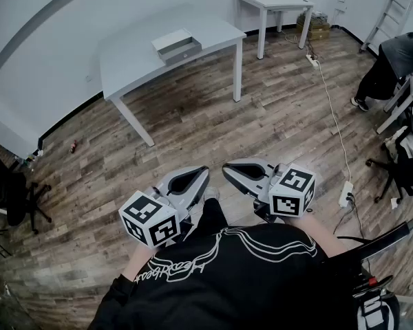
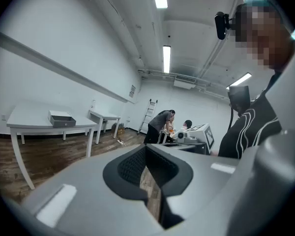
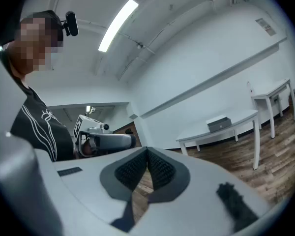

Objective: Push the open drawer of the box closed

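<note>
A small grey box (image 1: pixel 171 41) stands on the grey table (image 1: pixel 134 57) across the room, its drawer (image 1: pixel 184 49) pulled out toward me. The same box (image 2: pixel 62 118) is small at the left of the left gripper view, and the box (image 3: pixel 219 124) also appears at the right of the right gripper view. My left gripper (image 1: pixel 204 173) and right gripper (image 1: pixel 226 168) are held close to my body above the wooden floor, far from the table. On both, the jaws are shut with their tips together and nothing between them.
A white table (image 1: pixel 272 2) stands behind the grey one, with a cardboard box (image 1: pixel 315 25) and a ladder (image 1: pixel 392 9) further right. At the right a person (image 1: pixel 392 60) bends over. A cable and power strip (image 1: pixel 346 193) lie on the floor. A black chair (image 1: pixel 14 191) is at the left.
</note>
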{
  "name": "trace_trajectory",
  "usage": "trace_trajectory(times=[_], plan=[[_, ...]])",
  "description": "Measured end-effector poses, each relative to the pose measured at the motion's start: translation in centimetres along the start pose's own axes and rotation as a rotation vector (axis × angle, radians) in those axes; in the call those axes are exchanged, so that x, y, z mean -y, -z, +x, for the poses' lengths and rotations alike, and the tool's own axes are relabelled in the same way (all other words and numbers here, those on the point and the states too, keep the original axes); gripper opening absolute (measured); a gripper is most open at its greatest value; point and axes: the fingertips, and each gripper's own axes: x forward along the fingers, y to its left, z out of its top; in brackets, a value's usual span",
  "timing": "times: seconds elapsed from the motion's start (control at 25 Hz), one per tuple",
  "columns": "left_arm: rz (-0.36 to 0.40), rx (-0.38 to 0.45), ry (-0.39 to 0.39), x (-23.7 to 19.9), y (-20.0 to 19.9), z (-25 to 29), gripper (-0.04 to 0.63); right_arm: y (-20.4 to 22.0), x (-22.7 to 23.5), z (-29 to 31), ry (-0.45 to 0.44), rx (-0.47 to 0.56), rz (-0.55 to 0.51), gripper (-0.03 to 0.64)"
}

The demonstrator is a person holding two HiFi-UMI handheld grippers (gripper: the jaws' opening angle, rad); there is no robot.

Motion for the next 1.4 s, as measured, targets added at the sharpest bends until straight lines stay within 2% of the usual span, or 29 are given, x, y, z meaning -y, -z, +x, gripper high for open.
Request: trace_trajectory(times=[0.28,0.48,0.68,0.88,1.08,1.4], plan=[[-0.026,-0.013,-0.009,-12.5,-1.2,3.8,0.008,-1.0,9.7,8.3,0.026,-0.014,0.025,0.009],[-0.076,-0.021,-0.031,-24.4,-4.3,6.4,0.008,-3.8,18.1,16.4,0.054,-0.046,0.069,0.011],[-0.064,-0.039,-0.037,-33.9,-7.2,9.7,0.008,-7.4,25.6,23.0,0.073,-0.055,0.041,0.011],[-0.043,-0.048,-0.027,-38.9,-9.5,12.4,0.008,-9.9,30.1,26.3,0.096,-0.042,0.017,0.011],[-0.038,-0.06,-0.024,-41.5,-10.4,14.4,0.008,-9.6,33.5,27.0,0.111,-0.029,0.039,0.011],[-0.091,-0.096,-0.088,-47.4,-9.6,18.3,0.008,-9.6,39.8,30.1,0.071,-0.044,0.073,0.011]])
